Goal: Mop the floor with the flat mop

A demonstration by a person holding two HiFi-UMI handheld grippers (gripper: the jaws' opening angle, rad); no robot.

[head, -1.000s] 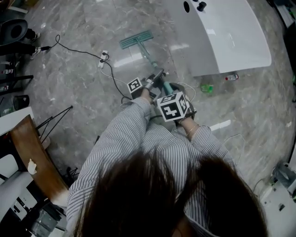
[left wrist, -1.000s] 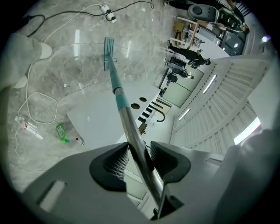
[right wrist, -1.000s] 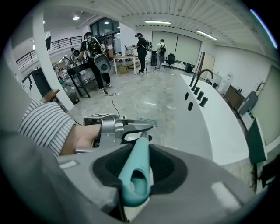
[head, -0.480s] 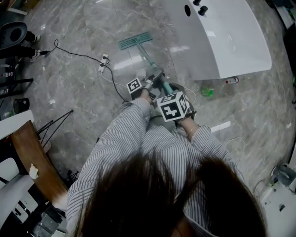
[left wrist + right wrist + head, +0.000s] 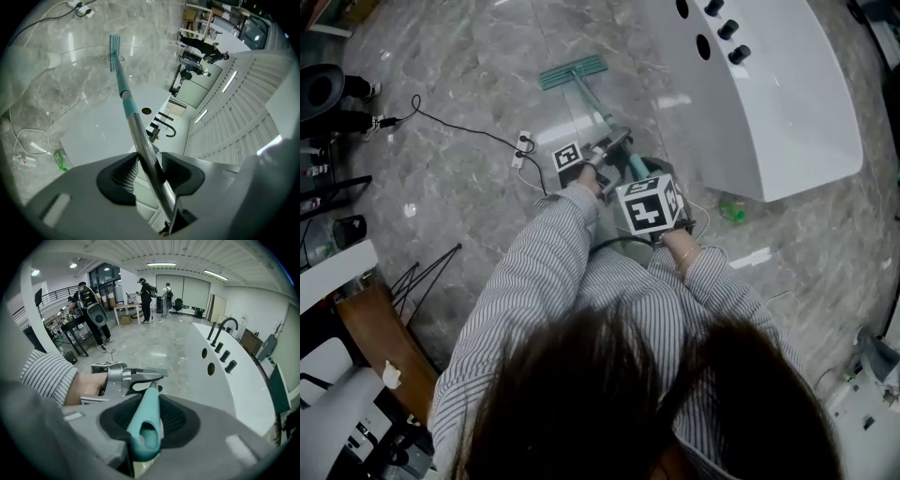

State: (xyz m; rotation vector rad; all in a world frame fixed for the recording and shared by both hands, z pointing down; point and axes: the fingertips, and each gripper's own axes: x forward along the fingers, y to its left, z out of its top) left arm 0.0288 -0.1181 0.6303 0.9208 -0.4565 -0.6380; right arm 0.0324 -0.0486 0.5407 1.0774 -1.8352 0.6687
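Observation:
A flat mop with a teal head (image 5: 573,72) lies on the grey marble floor ahead of me, its pole (image 5: 593,104) running back to my grippers. My left gripper (image 5: 609,153) is shut on the metal part of the pole (image 5: 140,138); the mop head (image 5: 114,51) shows far down the pole in the left gripper view. My right gripper (image 5: 649,183) is shut on the teal handle end (image 5: 147,425), just behind the left gripper (image 5: 123,379).
A large white tub-like unit (image 5: 778,89) with black knobs (image 5: 727,28) stands right of the mop. A white power strip (image 5: 522,144) and black cable (image 5: 450,117) lie on the floor left of the pole. A green bottle (image 5: 732,212) lies by the tub. Stands and a chair (image 5: 380,342) crowd the left.
The mop head has slid farther away across the floor, and both grippers have moved forward with the pole. The power strip now lies closer to the left gripper.

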